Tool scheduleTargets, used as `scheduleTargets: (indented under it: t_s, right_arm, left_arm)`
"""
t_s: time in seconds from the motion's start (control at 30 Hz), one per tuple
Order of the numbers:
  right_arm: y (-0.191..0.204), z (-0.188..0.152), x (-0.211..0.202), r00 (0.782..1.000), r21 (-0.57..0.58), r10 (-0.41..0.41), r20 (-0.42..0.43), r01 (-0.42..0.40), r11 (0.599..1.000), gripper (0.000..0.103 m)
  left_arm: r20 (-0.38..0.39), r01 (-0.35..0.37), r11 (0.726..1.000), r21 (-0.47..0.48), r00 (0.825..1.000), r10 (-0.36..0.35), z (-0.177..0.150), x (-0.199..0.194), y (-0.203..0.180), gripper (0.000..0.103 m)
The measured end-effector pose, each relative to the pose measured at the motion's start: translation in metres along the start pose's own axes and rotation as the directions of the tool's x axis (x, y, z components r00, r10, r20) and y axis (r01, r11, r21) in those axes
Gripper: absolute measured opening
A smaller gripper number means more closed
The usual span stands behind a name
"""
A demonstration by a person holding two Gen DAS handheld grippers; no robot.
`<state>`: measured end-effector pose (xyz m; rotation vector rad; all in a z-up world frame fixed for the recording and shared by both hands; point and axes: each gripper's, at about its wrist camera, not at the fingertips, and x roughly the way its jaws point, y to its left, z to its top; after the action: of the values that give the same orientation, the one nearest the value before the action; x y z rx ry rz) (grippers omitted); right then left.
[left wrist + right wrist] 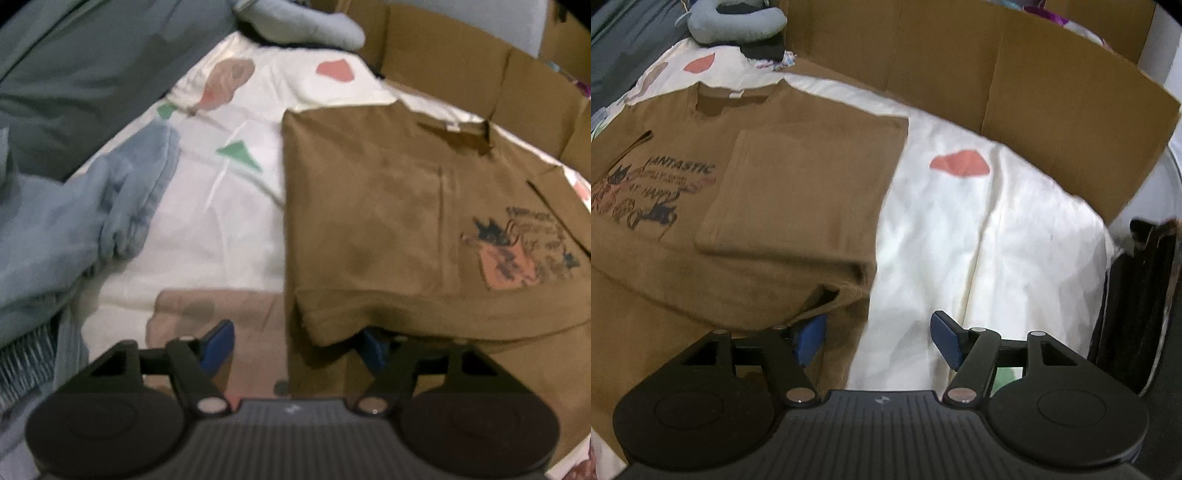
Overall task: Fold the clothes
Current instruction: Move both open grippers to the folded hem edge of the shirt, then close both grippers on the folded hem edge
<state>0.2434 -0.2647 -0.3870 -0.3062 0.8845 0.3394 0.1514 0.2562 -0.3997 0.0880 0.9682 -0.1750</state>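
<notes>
Shirt count: one, brown, laid flat on a bed under a cream sheet with coloured patches. Grippers: two. Cardboard panels standing behind the bed: several joined sections, number unclear. Blue-grey garments heaped off to the far left of the left gripper; grey cushion at the head of the bed.

Brown knit, short-sleeved, front up, neck opening pointing away from both cameras. Dark and pink print with the word "FANTASTIC" on the chest. Both sleeves turned inward over the body, giving straight side edges; some blur in both views.

Left gripper: jaws spread apart, clamping nothing; left blue pad over bare sheet, right pad hidden under the lower left corner of the shirt, whose folded edge runs up ahead between the pads.

Right gripper: jaws likewise spread and clamping nothing; left pad partly tucked beneath the shirt's lower right corner, right pad clear over the cream sheet. Shirt edge lying ahead and left of the gap, no pad pressing on cloth.
</notes>
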Motion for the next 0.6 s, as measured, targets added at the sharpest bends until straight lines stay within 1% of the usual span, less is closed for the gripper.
scheduleTargets:
  t_s: [0.2, 0.27, 0.33, 0.37, 0.43, 0.5, 0.57, 0.6]
  right_arm:
    - [-0.006, 0.017, 0.000, 0.999, 0.063, 0.027, 0.047, -0.030, 0.998, 0.065]
    - [-0.005, 0.020, 0.003, 0.998, 0.065, 0.039, 0.047, -0.042, 0.997, 0.062]
    - [-0.004, 0.022, 0.007, 0.997, 0.067, 0.059, 0.042, -0.062, 0.996, 0.052]
    - [-0.003, 0.024, 0.009, 0.997, 0.067, 0.071, 0.041, -0.073, 0.995, 0.050]
    - [0.000, 0.025, 0.010, 0.995, 0.065, 0.089, 0.043, -0.092, 0.994, 0.039]
    - [0.002, 0.027, 0.011, 0.994, 0.068, 0.098, 0.048, -0.101, 0.993, 0.035]
    - [0.003, 0.028, 0.011, 0.993, 0.073, 0.103, 0.054, -0.107, 0.992, 0.027]
    - [0.003, 0.028, 0.011, 0.993, 0.076, 0.105, 0.056, -0.109, 0.991, 0.019]
  left_arm:
    - [0.059, 0.036, 0.999, -0.030, 0.998, -0.034, 0.008, 0.000, 0.003, 0.073]
    - [0.060, 0.046, 0.998, -0.037, 0.997, -0.044, 0.011, 0.004, 0.004, 0.073]
    - [0.065, 0.065, 0.997, -0.046, 0.996, -0.062, 0.014, 0.007, 0.005, 0.072]
    - [0.072, 0.074, 0.996, -0.046, 0.995, -0.071, 0.015, 0.008, 0.005, 0.071]
    - [0.087, 0.086, 0.996, -0.036, 0.993, -0.083, 0.016, 0.008, 0.003, 0.069]
    - [0.097, 0.096, 0.995, -0.021, 0.991, -0.093, 0.017, 0.009, 0.001, 0.062]
    - [0.103, 0.105, 0.994, -0.010, 0.989, -0.103, 0.017, 0.009, 0.000, 0.052]
    - [0.108, 0.109, 0.994, -0.008, 0.988, -0.108, 0.017, 0.009, -0.001, 0.051]
